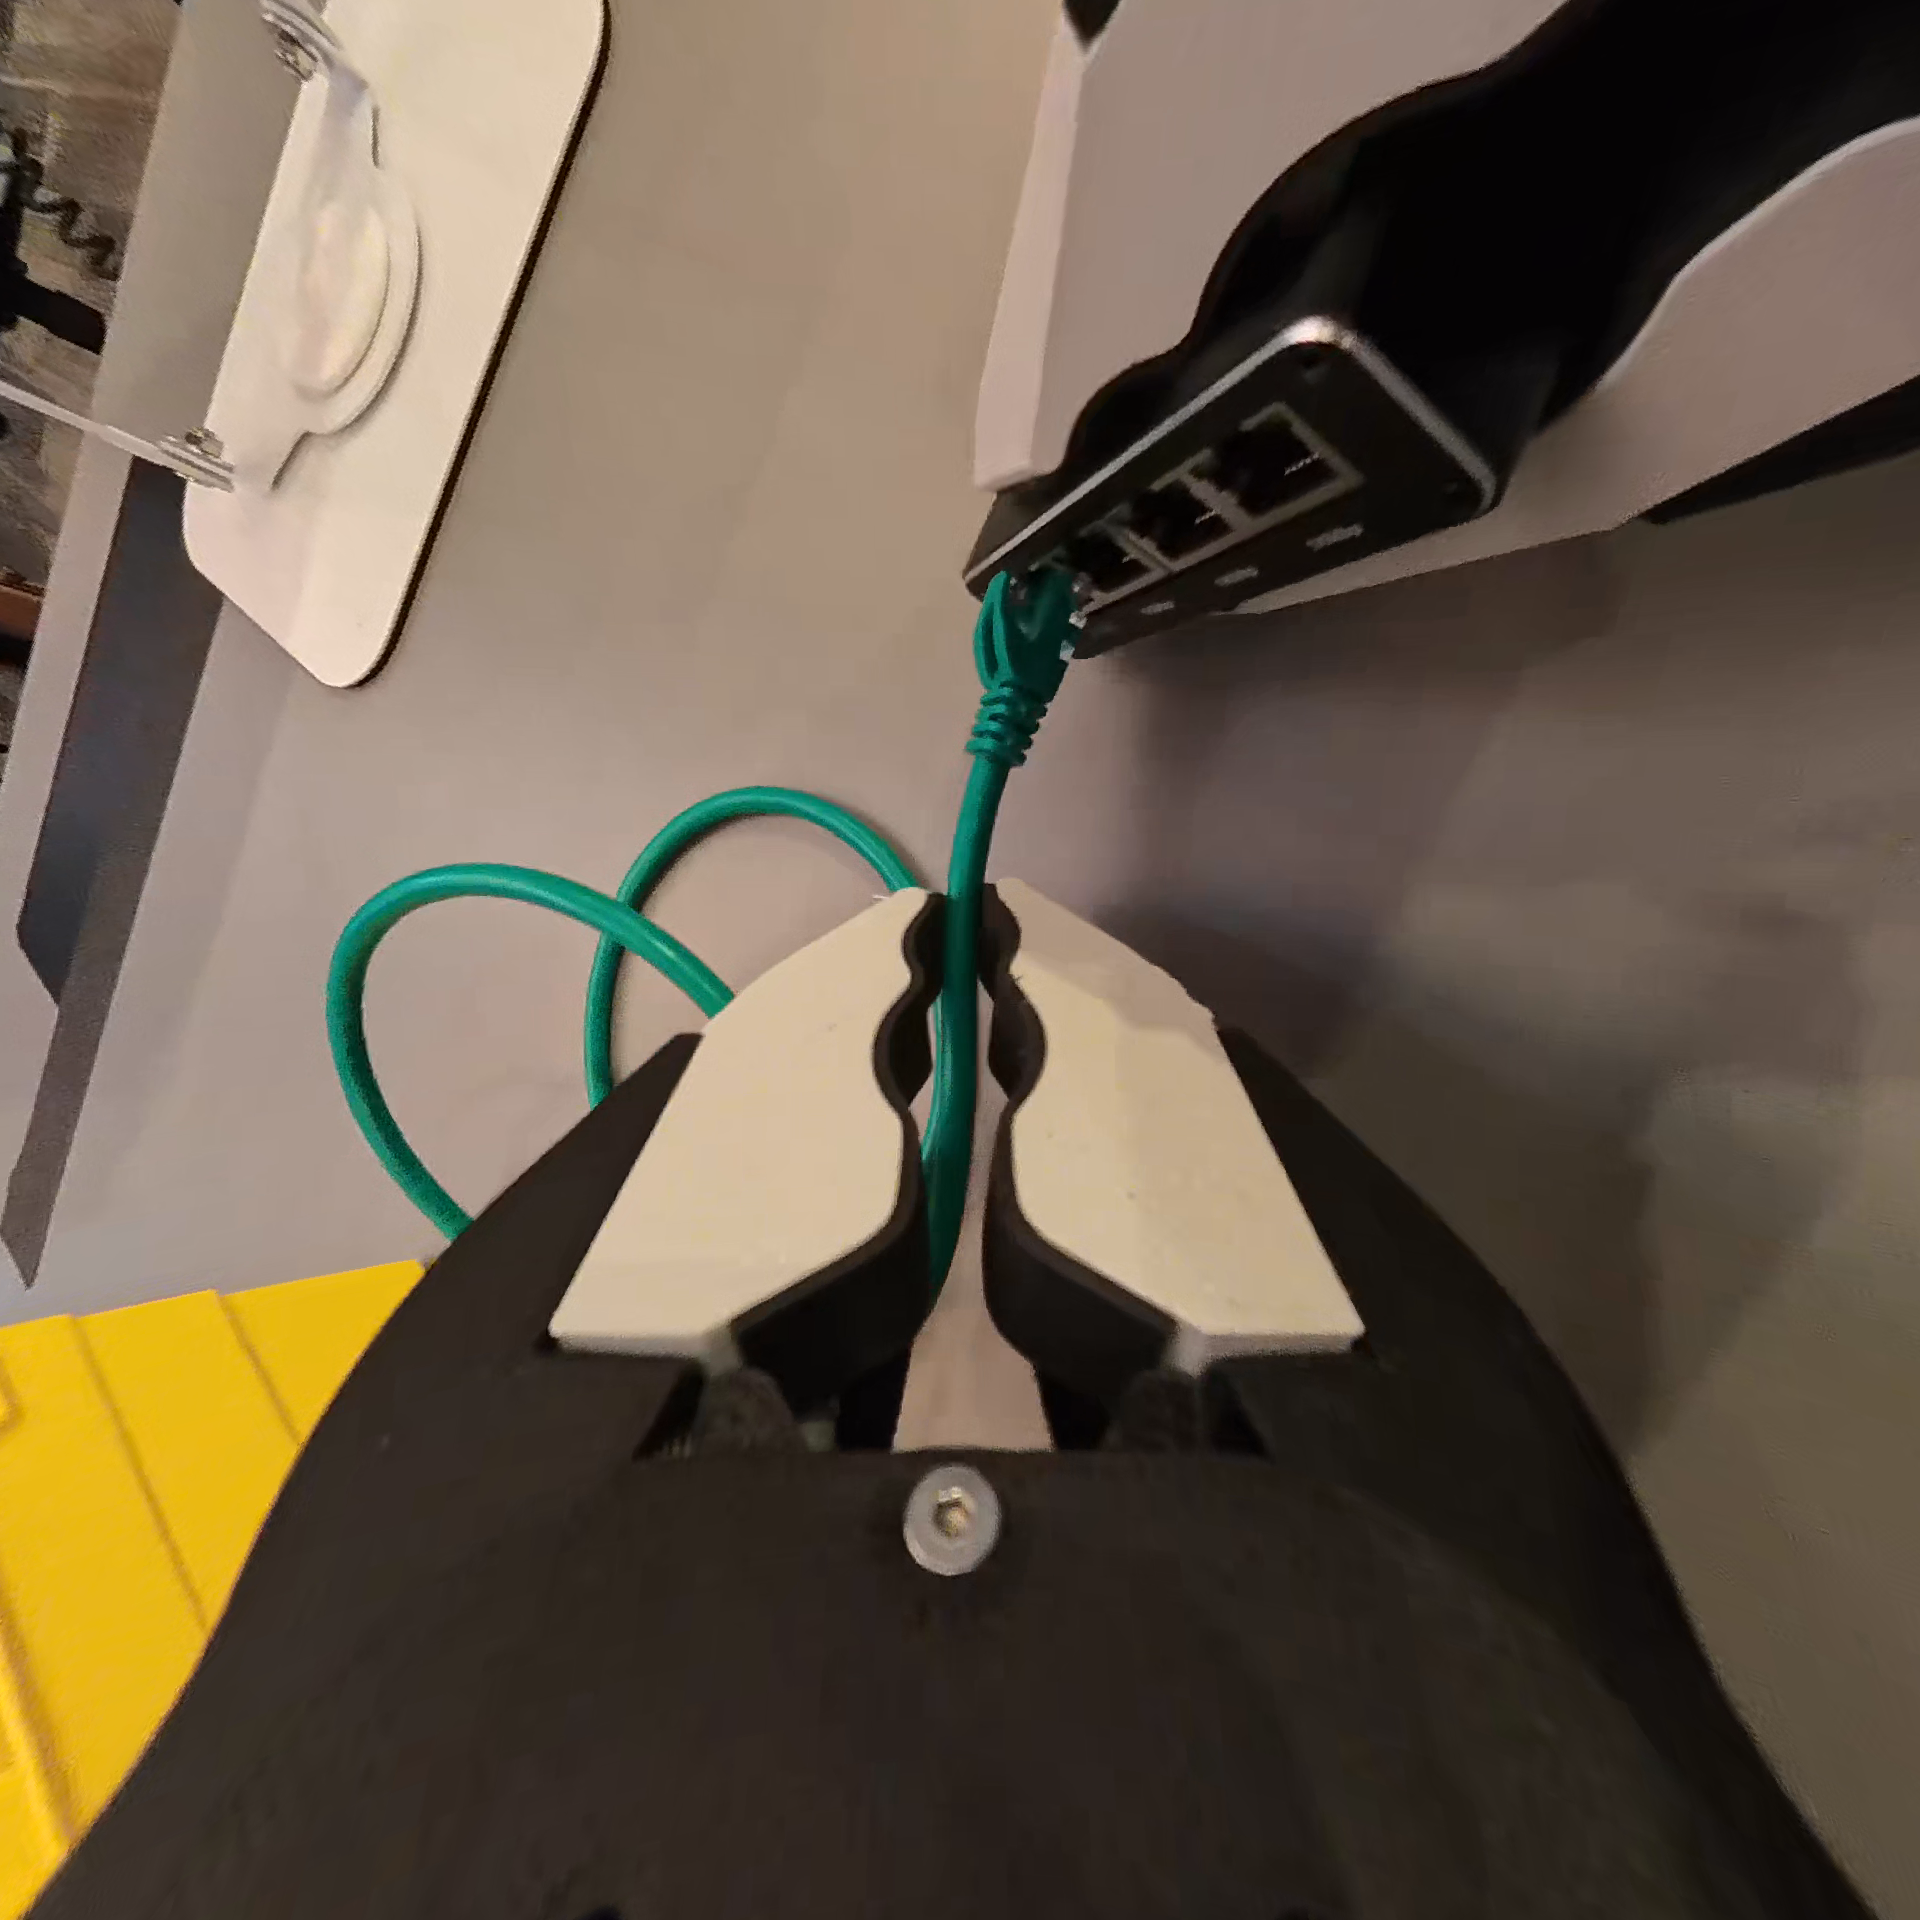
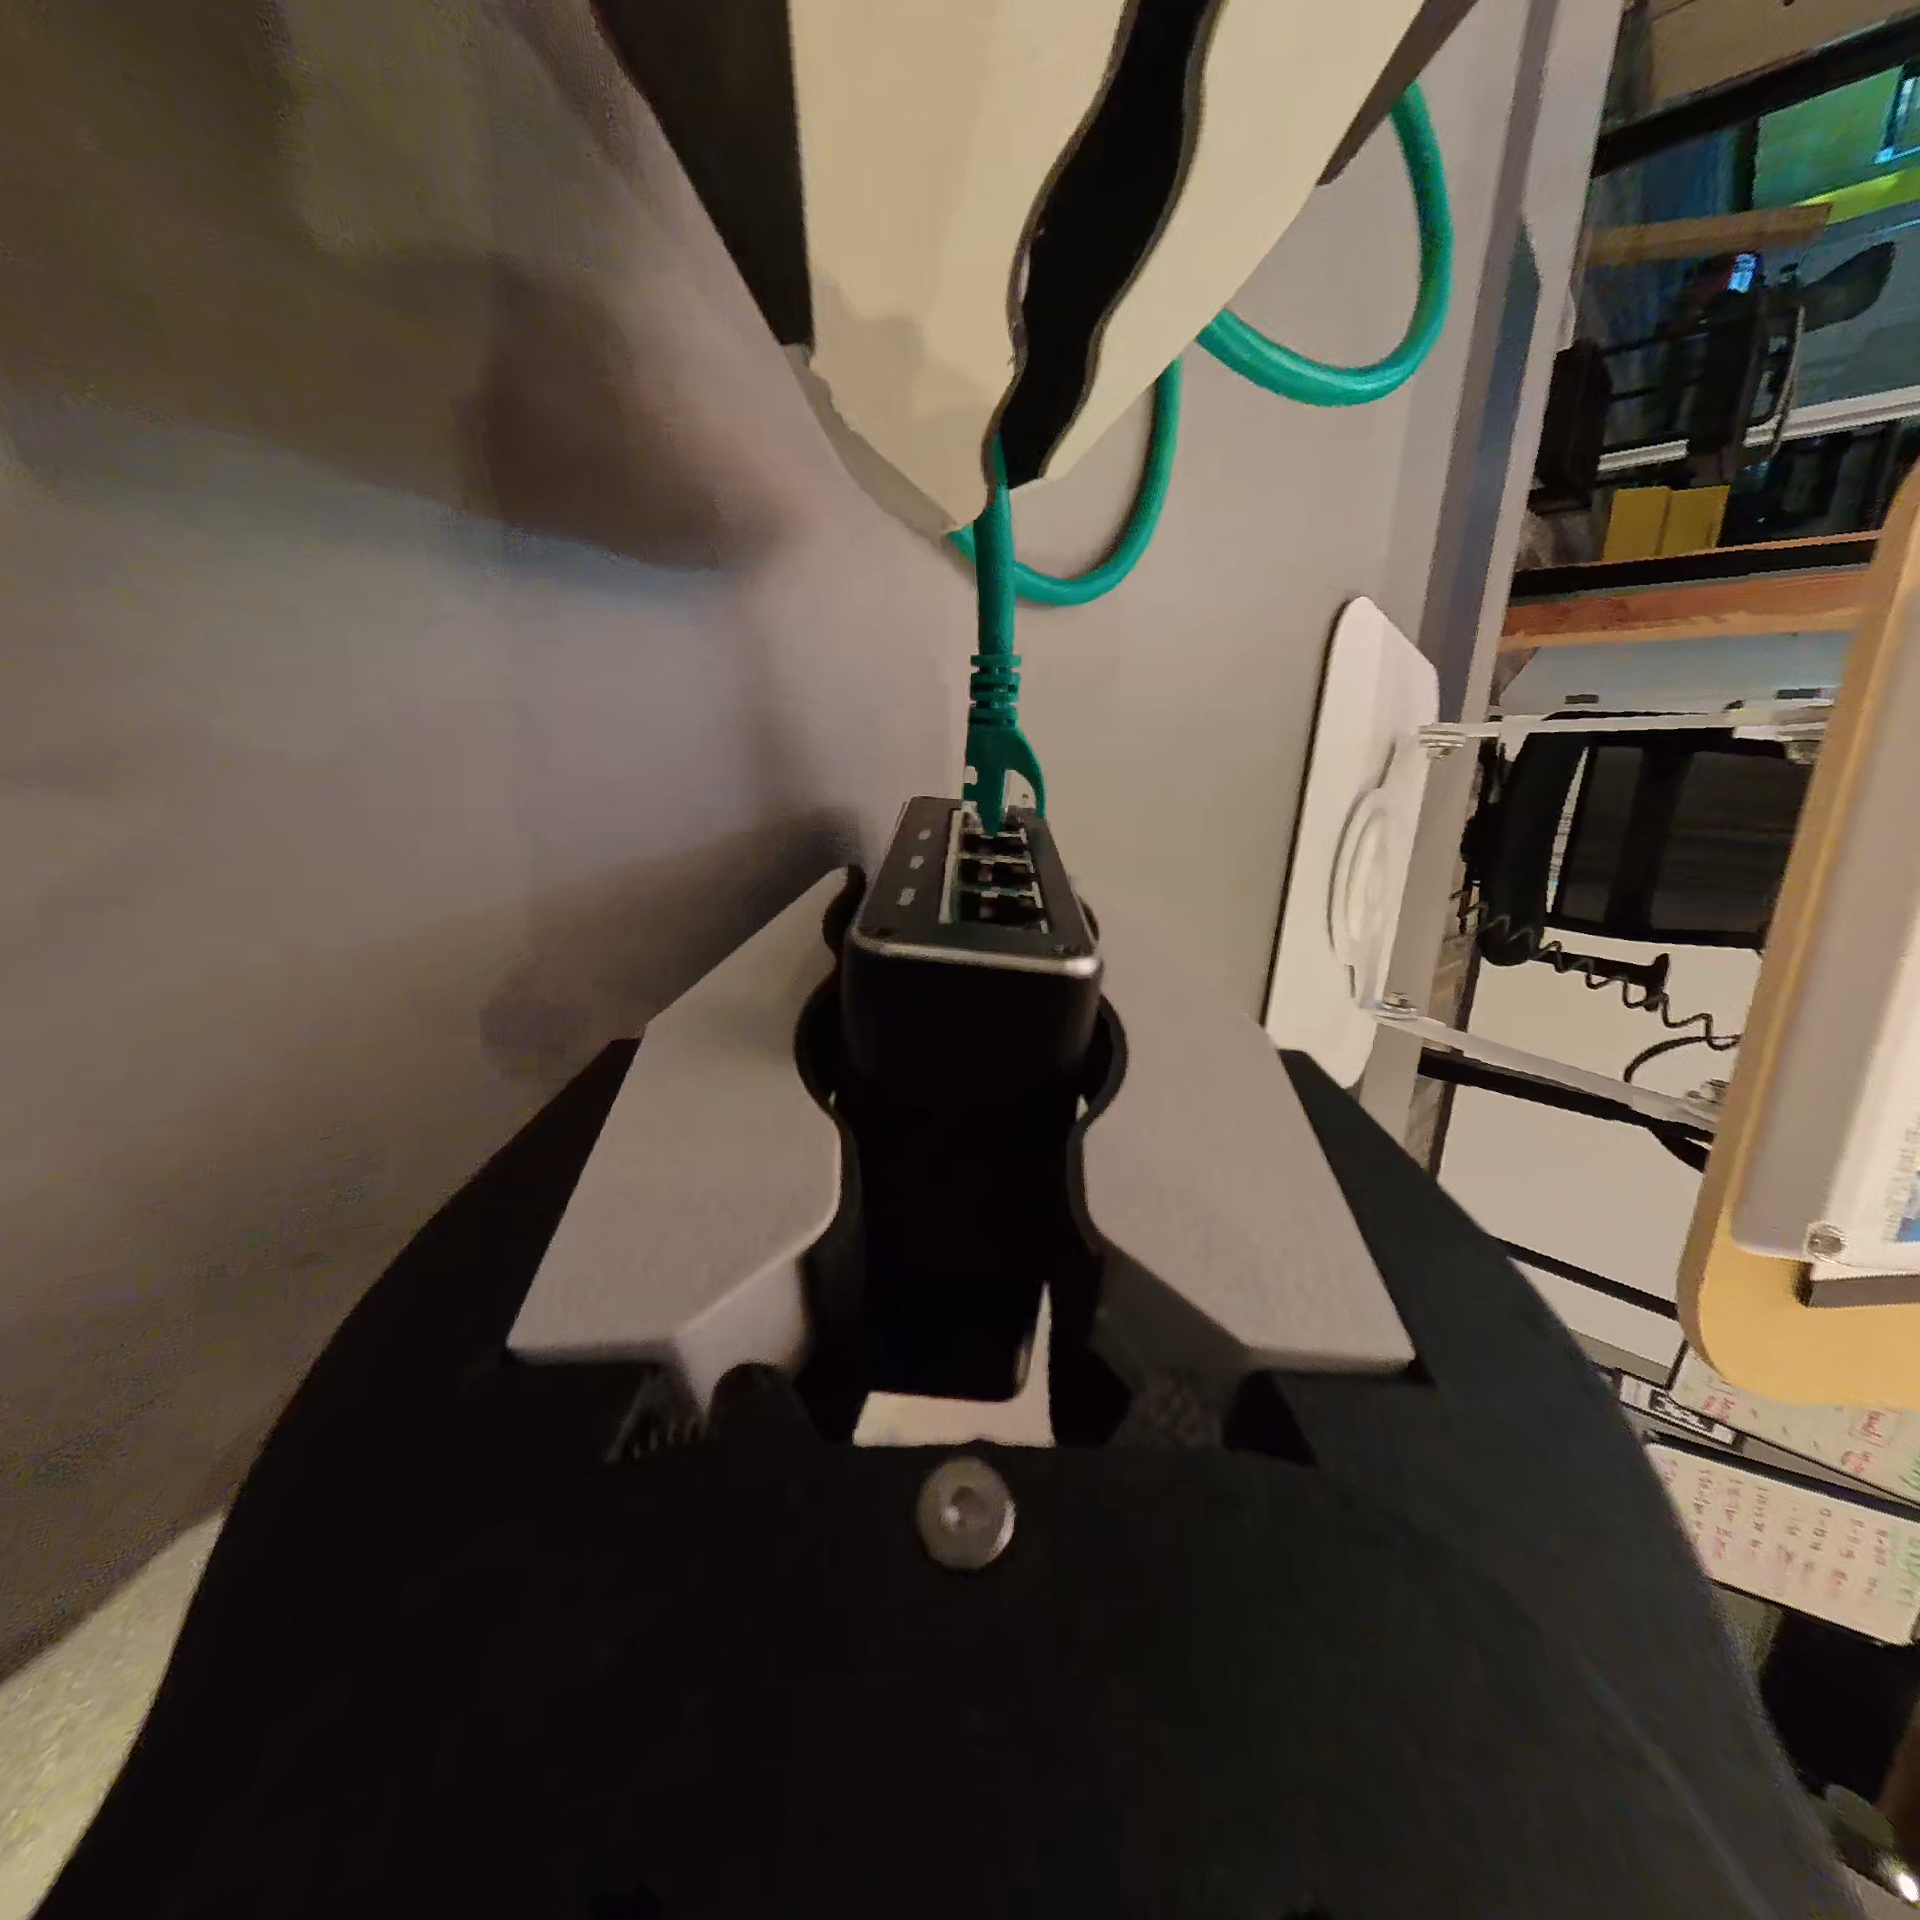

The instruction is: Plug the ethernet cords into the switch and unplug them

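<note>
My left gripper [image 1: 964, 914] is shut on the green ethernet cord [image 1: 971, 831], a short way behind its plug. The plug [image 1: 1023, 634] sits at the end port of the black switch [image 1: 1236, 499]; how deep it sits I cannot tell. The cord's slack loops [image 1: 468, 904] on the grey table behind. My right gripper [image 2: 971, 904] is shut on the switch [image 2: 977, 935] and holds it above the table with its ports facing the left gripper [image 2: 987, 457]. The cord [image 2: 992, 603] runs from that gripper to the far port, where the plug [image 2: 992, 769] meets it. The other ports look empty.
A white board with a round fitting and clear bracket [image 1: 343, 312] lies on the grey table [image 1: 727, 416] at the left. A yellow box [image 1: 156, 1507] is at the lower left. In the right wrist view the same board [image 2: 1351, 831] stands beyond the table edge, with shelving [image 2: 1714, 416] and a wooden-edged panel [image 2: 1818, 1039]. There is about 7 centimeters between the tips of the two grippers.
</note>
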{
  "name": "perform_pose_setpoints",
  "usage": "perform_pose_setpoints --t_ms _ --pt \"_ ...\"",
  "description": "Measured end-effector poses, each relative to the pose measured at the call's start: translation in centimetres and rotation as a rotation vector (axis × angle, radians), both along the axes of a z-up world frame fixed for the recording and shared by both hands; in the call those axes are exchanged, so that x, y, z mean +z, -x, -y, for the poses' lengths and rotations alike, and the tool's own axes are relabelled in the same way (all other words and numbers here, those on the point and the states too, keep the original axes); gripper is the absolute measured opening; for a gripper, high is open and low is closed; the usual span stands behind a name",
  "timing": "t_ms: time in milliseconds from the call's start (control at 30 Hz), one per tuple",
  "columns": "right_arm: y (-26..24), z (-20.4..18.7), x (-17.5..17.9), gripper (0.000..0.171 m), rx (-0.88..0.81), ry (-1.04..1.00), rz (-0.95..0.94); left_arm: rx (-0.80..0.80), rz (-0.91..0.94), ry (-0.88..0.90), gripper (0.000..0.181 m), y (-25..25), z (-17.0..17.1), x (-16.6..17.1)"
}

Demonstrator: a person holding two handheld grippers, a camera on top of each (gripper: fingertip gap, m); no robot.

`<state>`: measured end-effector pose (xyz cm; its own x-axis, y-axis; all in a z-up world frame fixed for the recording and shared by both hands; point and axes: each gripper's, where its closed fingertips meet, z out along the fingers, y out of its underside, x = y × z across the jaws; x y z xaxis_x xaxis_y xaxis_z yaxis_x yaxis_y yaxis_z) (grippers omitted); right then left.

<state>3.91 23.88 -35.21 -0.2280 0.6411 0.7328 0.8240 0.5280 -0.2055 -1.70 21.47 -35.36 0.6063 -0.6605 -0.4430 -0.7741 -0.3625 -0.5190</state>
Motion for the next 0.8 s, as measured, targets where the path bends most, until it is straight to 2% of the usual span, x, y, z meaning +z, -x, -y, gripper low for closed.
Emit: perform_pose_setpoints --t_ms 233,433,800 --pt "-0.2 0.4 -0.5 0.045 -0.012 0.057 0.018 0.003 0.027 0.0 0.005 0.0 -0.2 -0.3" --pt "-0.8 2.3 -0.2 0.063 0.0 0.153 0.05 0.016 0.027 -0.013 0.005 0.2 -0.5 -0.1" --pt "-1.9 3.4 -0.5 0.049 0.001 0.248 0.036 -0.001 0.014 0.02 0.005 -0.3 0.0 -1.2"
